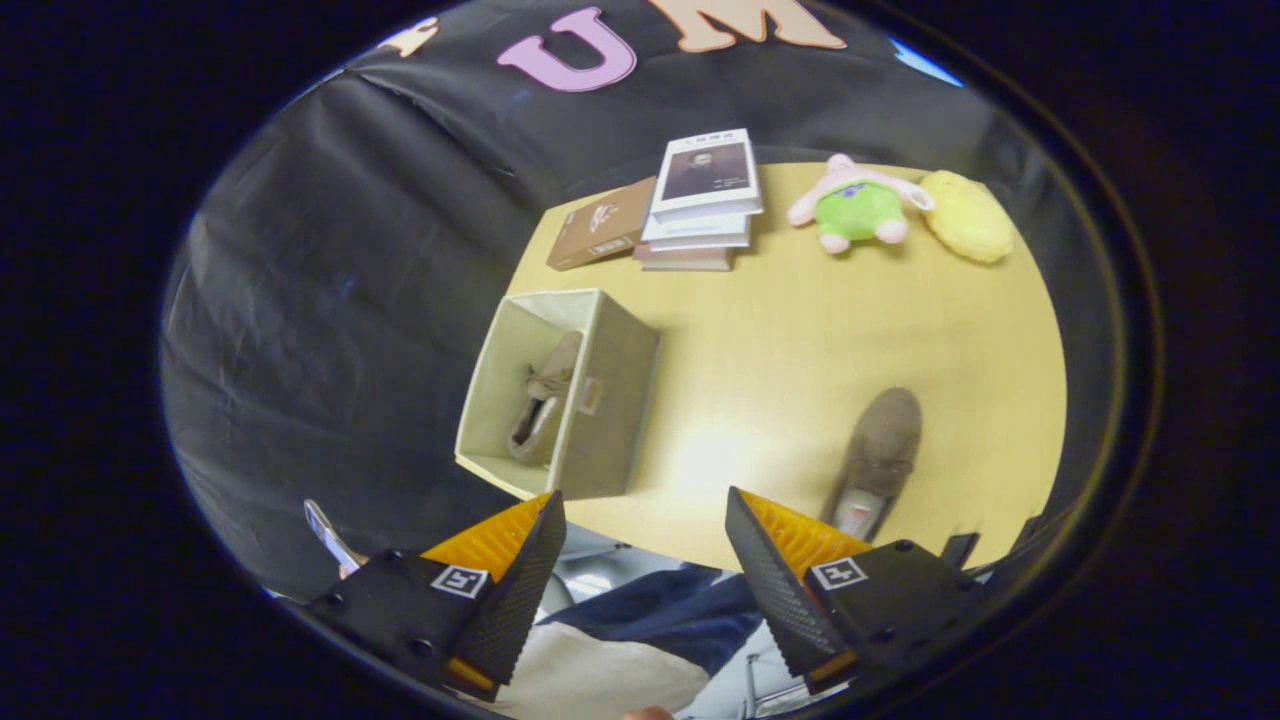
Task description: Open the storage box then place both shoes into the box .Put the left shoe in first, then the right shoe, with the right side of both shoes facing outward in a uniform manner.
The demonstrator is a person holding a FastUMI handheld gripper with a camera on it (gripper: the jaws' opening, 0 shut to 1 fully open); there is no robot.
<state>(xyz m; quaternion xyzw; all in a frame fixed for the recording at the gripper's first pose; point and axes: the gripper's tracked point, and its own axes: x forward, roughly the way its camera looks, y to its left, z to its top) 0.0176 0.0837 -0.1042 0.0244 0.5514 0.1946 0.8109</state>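
Hand-held gripper [645, 520]: ridged wedge fingers spread wide, square markers, screws.

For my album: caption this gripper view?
Open gripper above table: one shoe in box, other shoe waiting.

gripper [645, 510] fingers apart, empty | one shoe [545, 398] in box [610, 390] | other shoe [877, 460] on table [800, 340], seemingly upright

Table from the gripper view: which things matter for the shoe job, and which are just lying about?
For the job:
- storage box, open
- shoe in the box
- second shoe on the table, just beyond the tongs
- tongs, open, holding nothing

Lying about:
- stack of books
- brown book
- pink-and-green plush toy
- yellow plush
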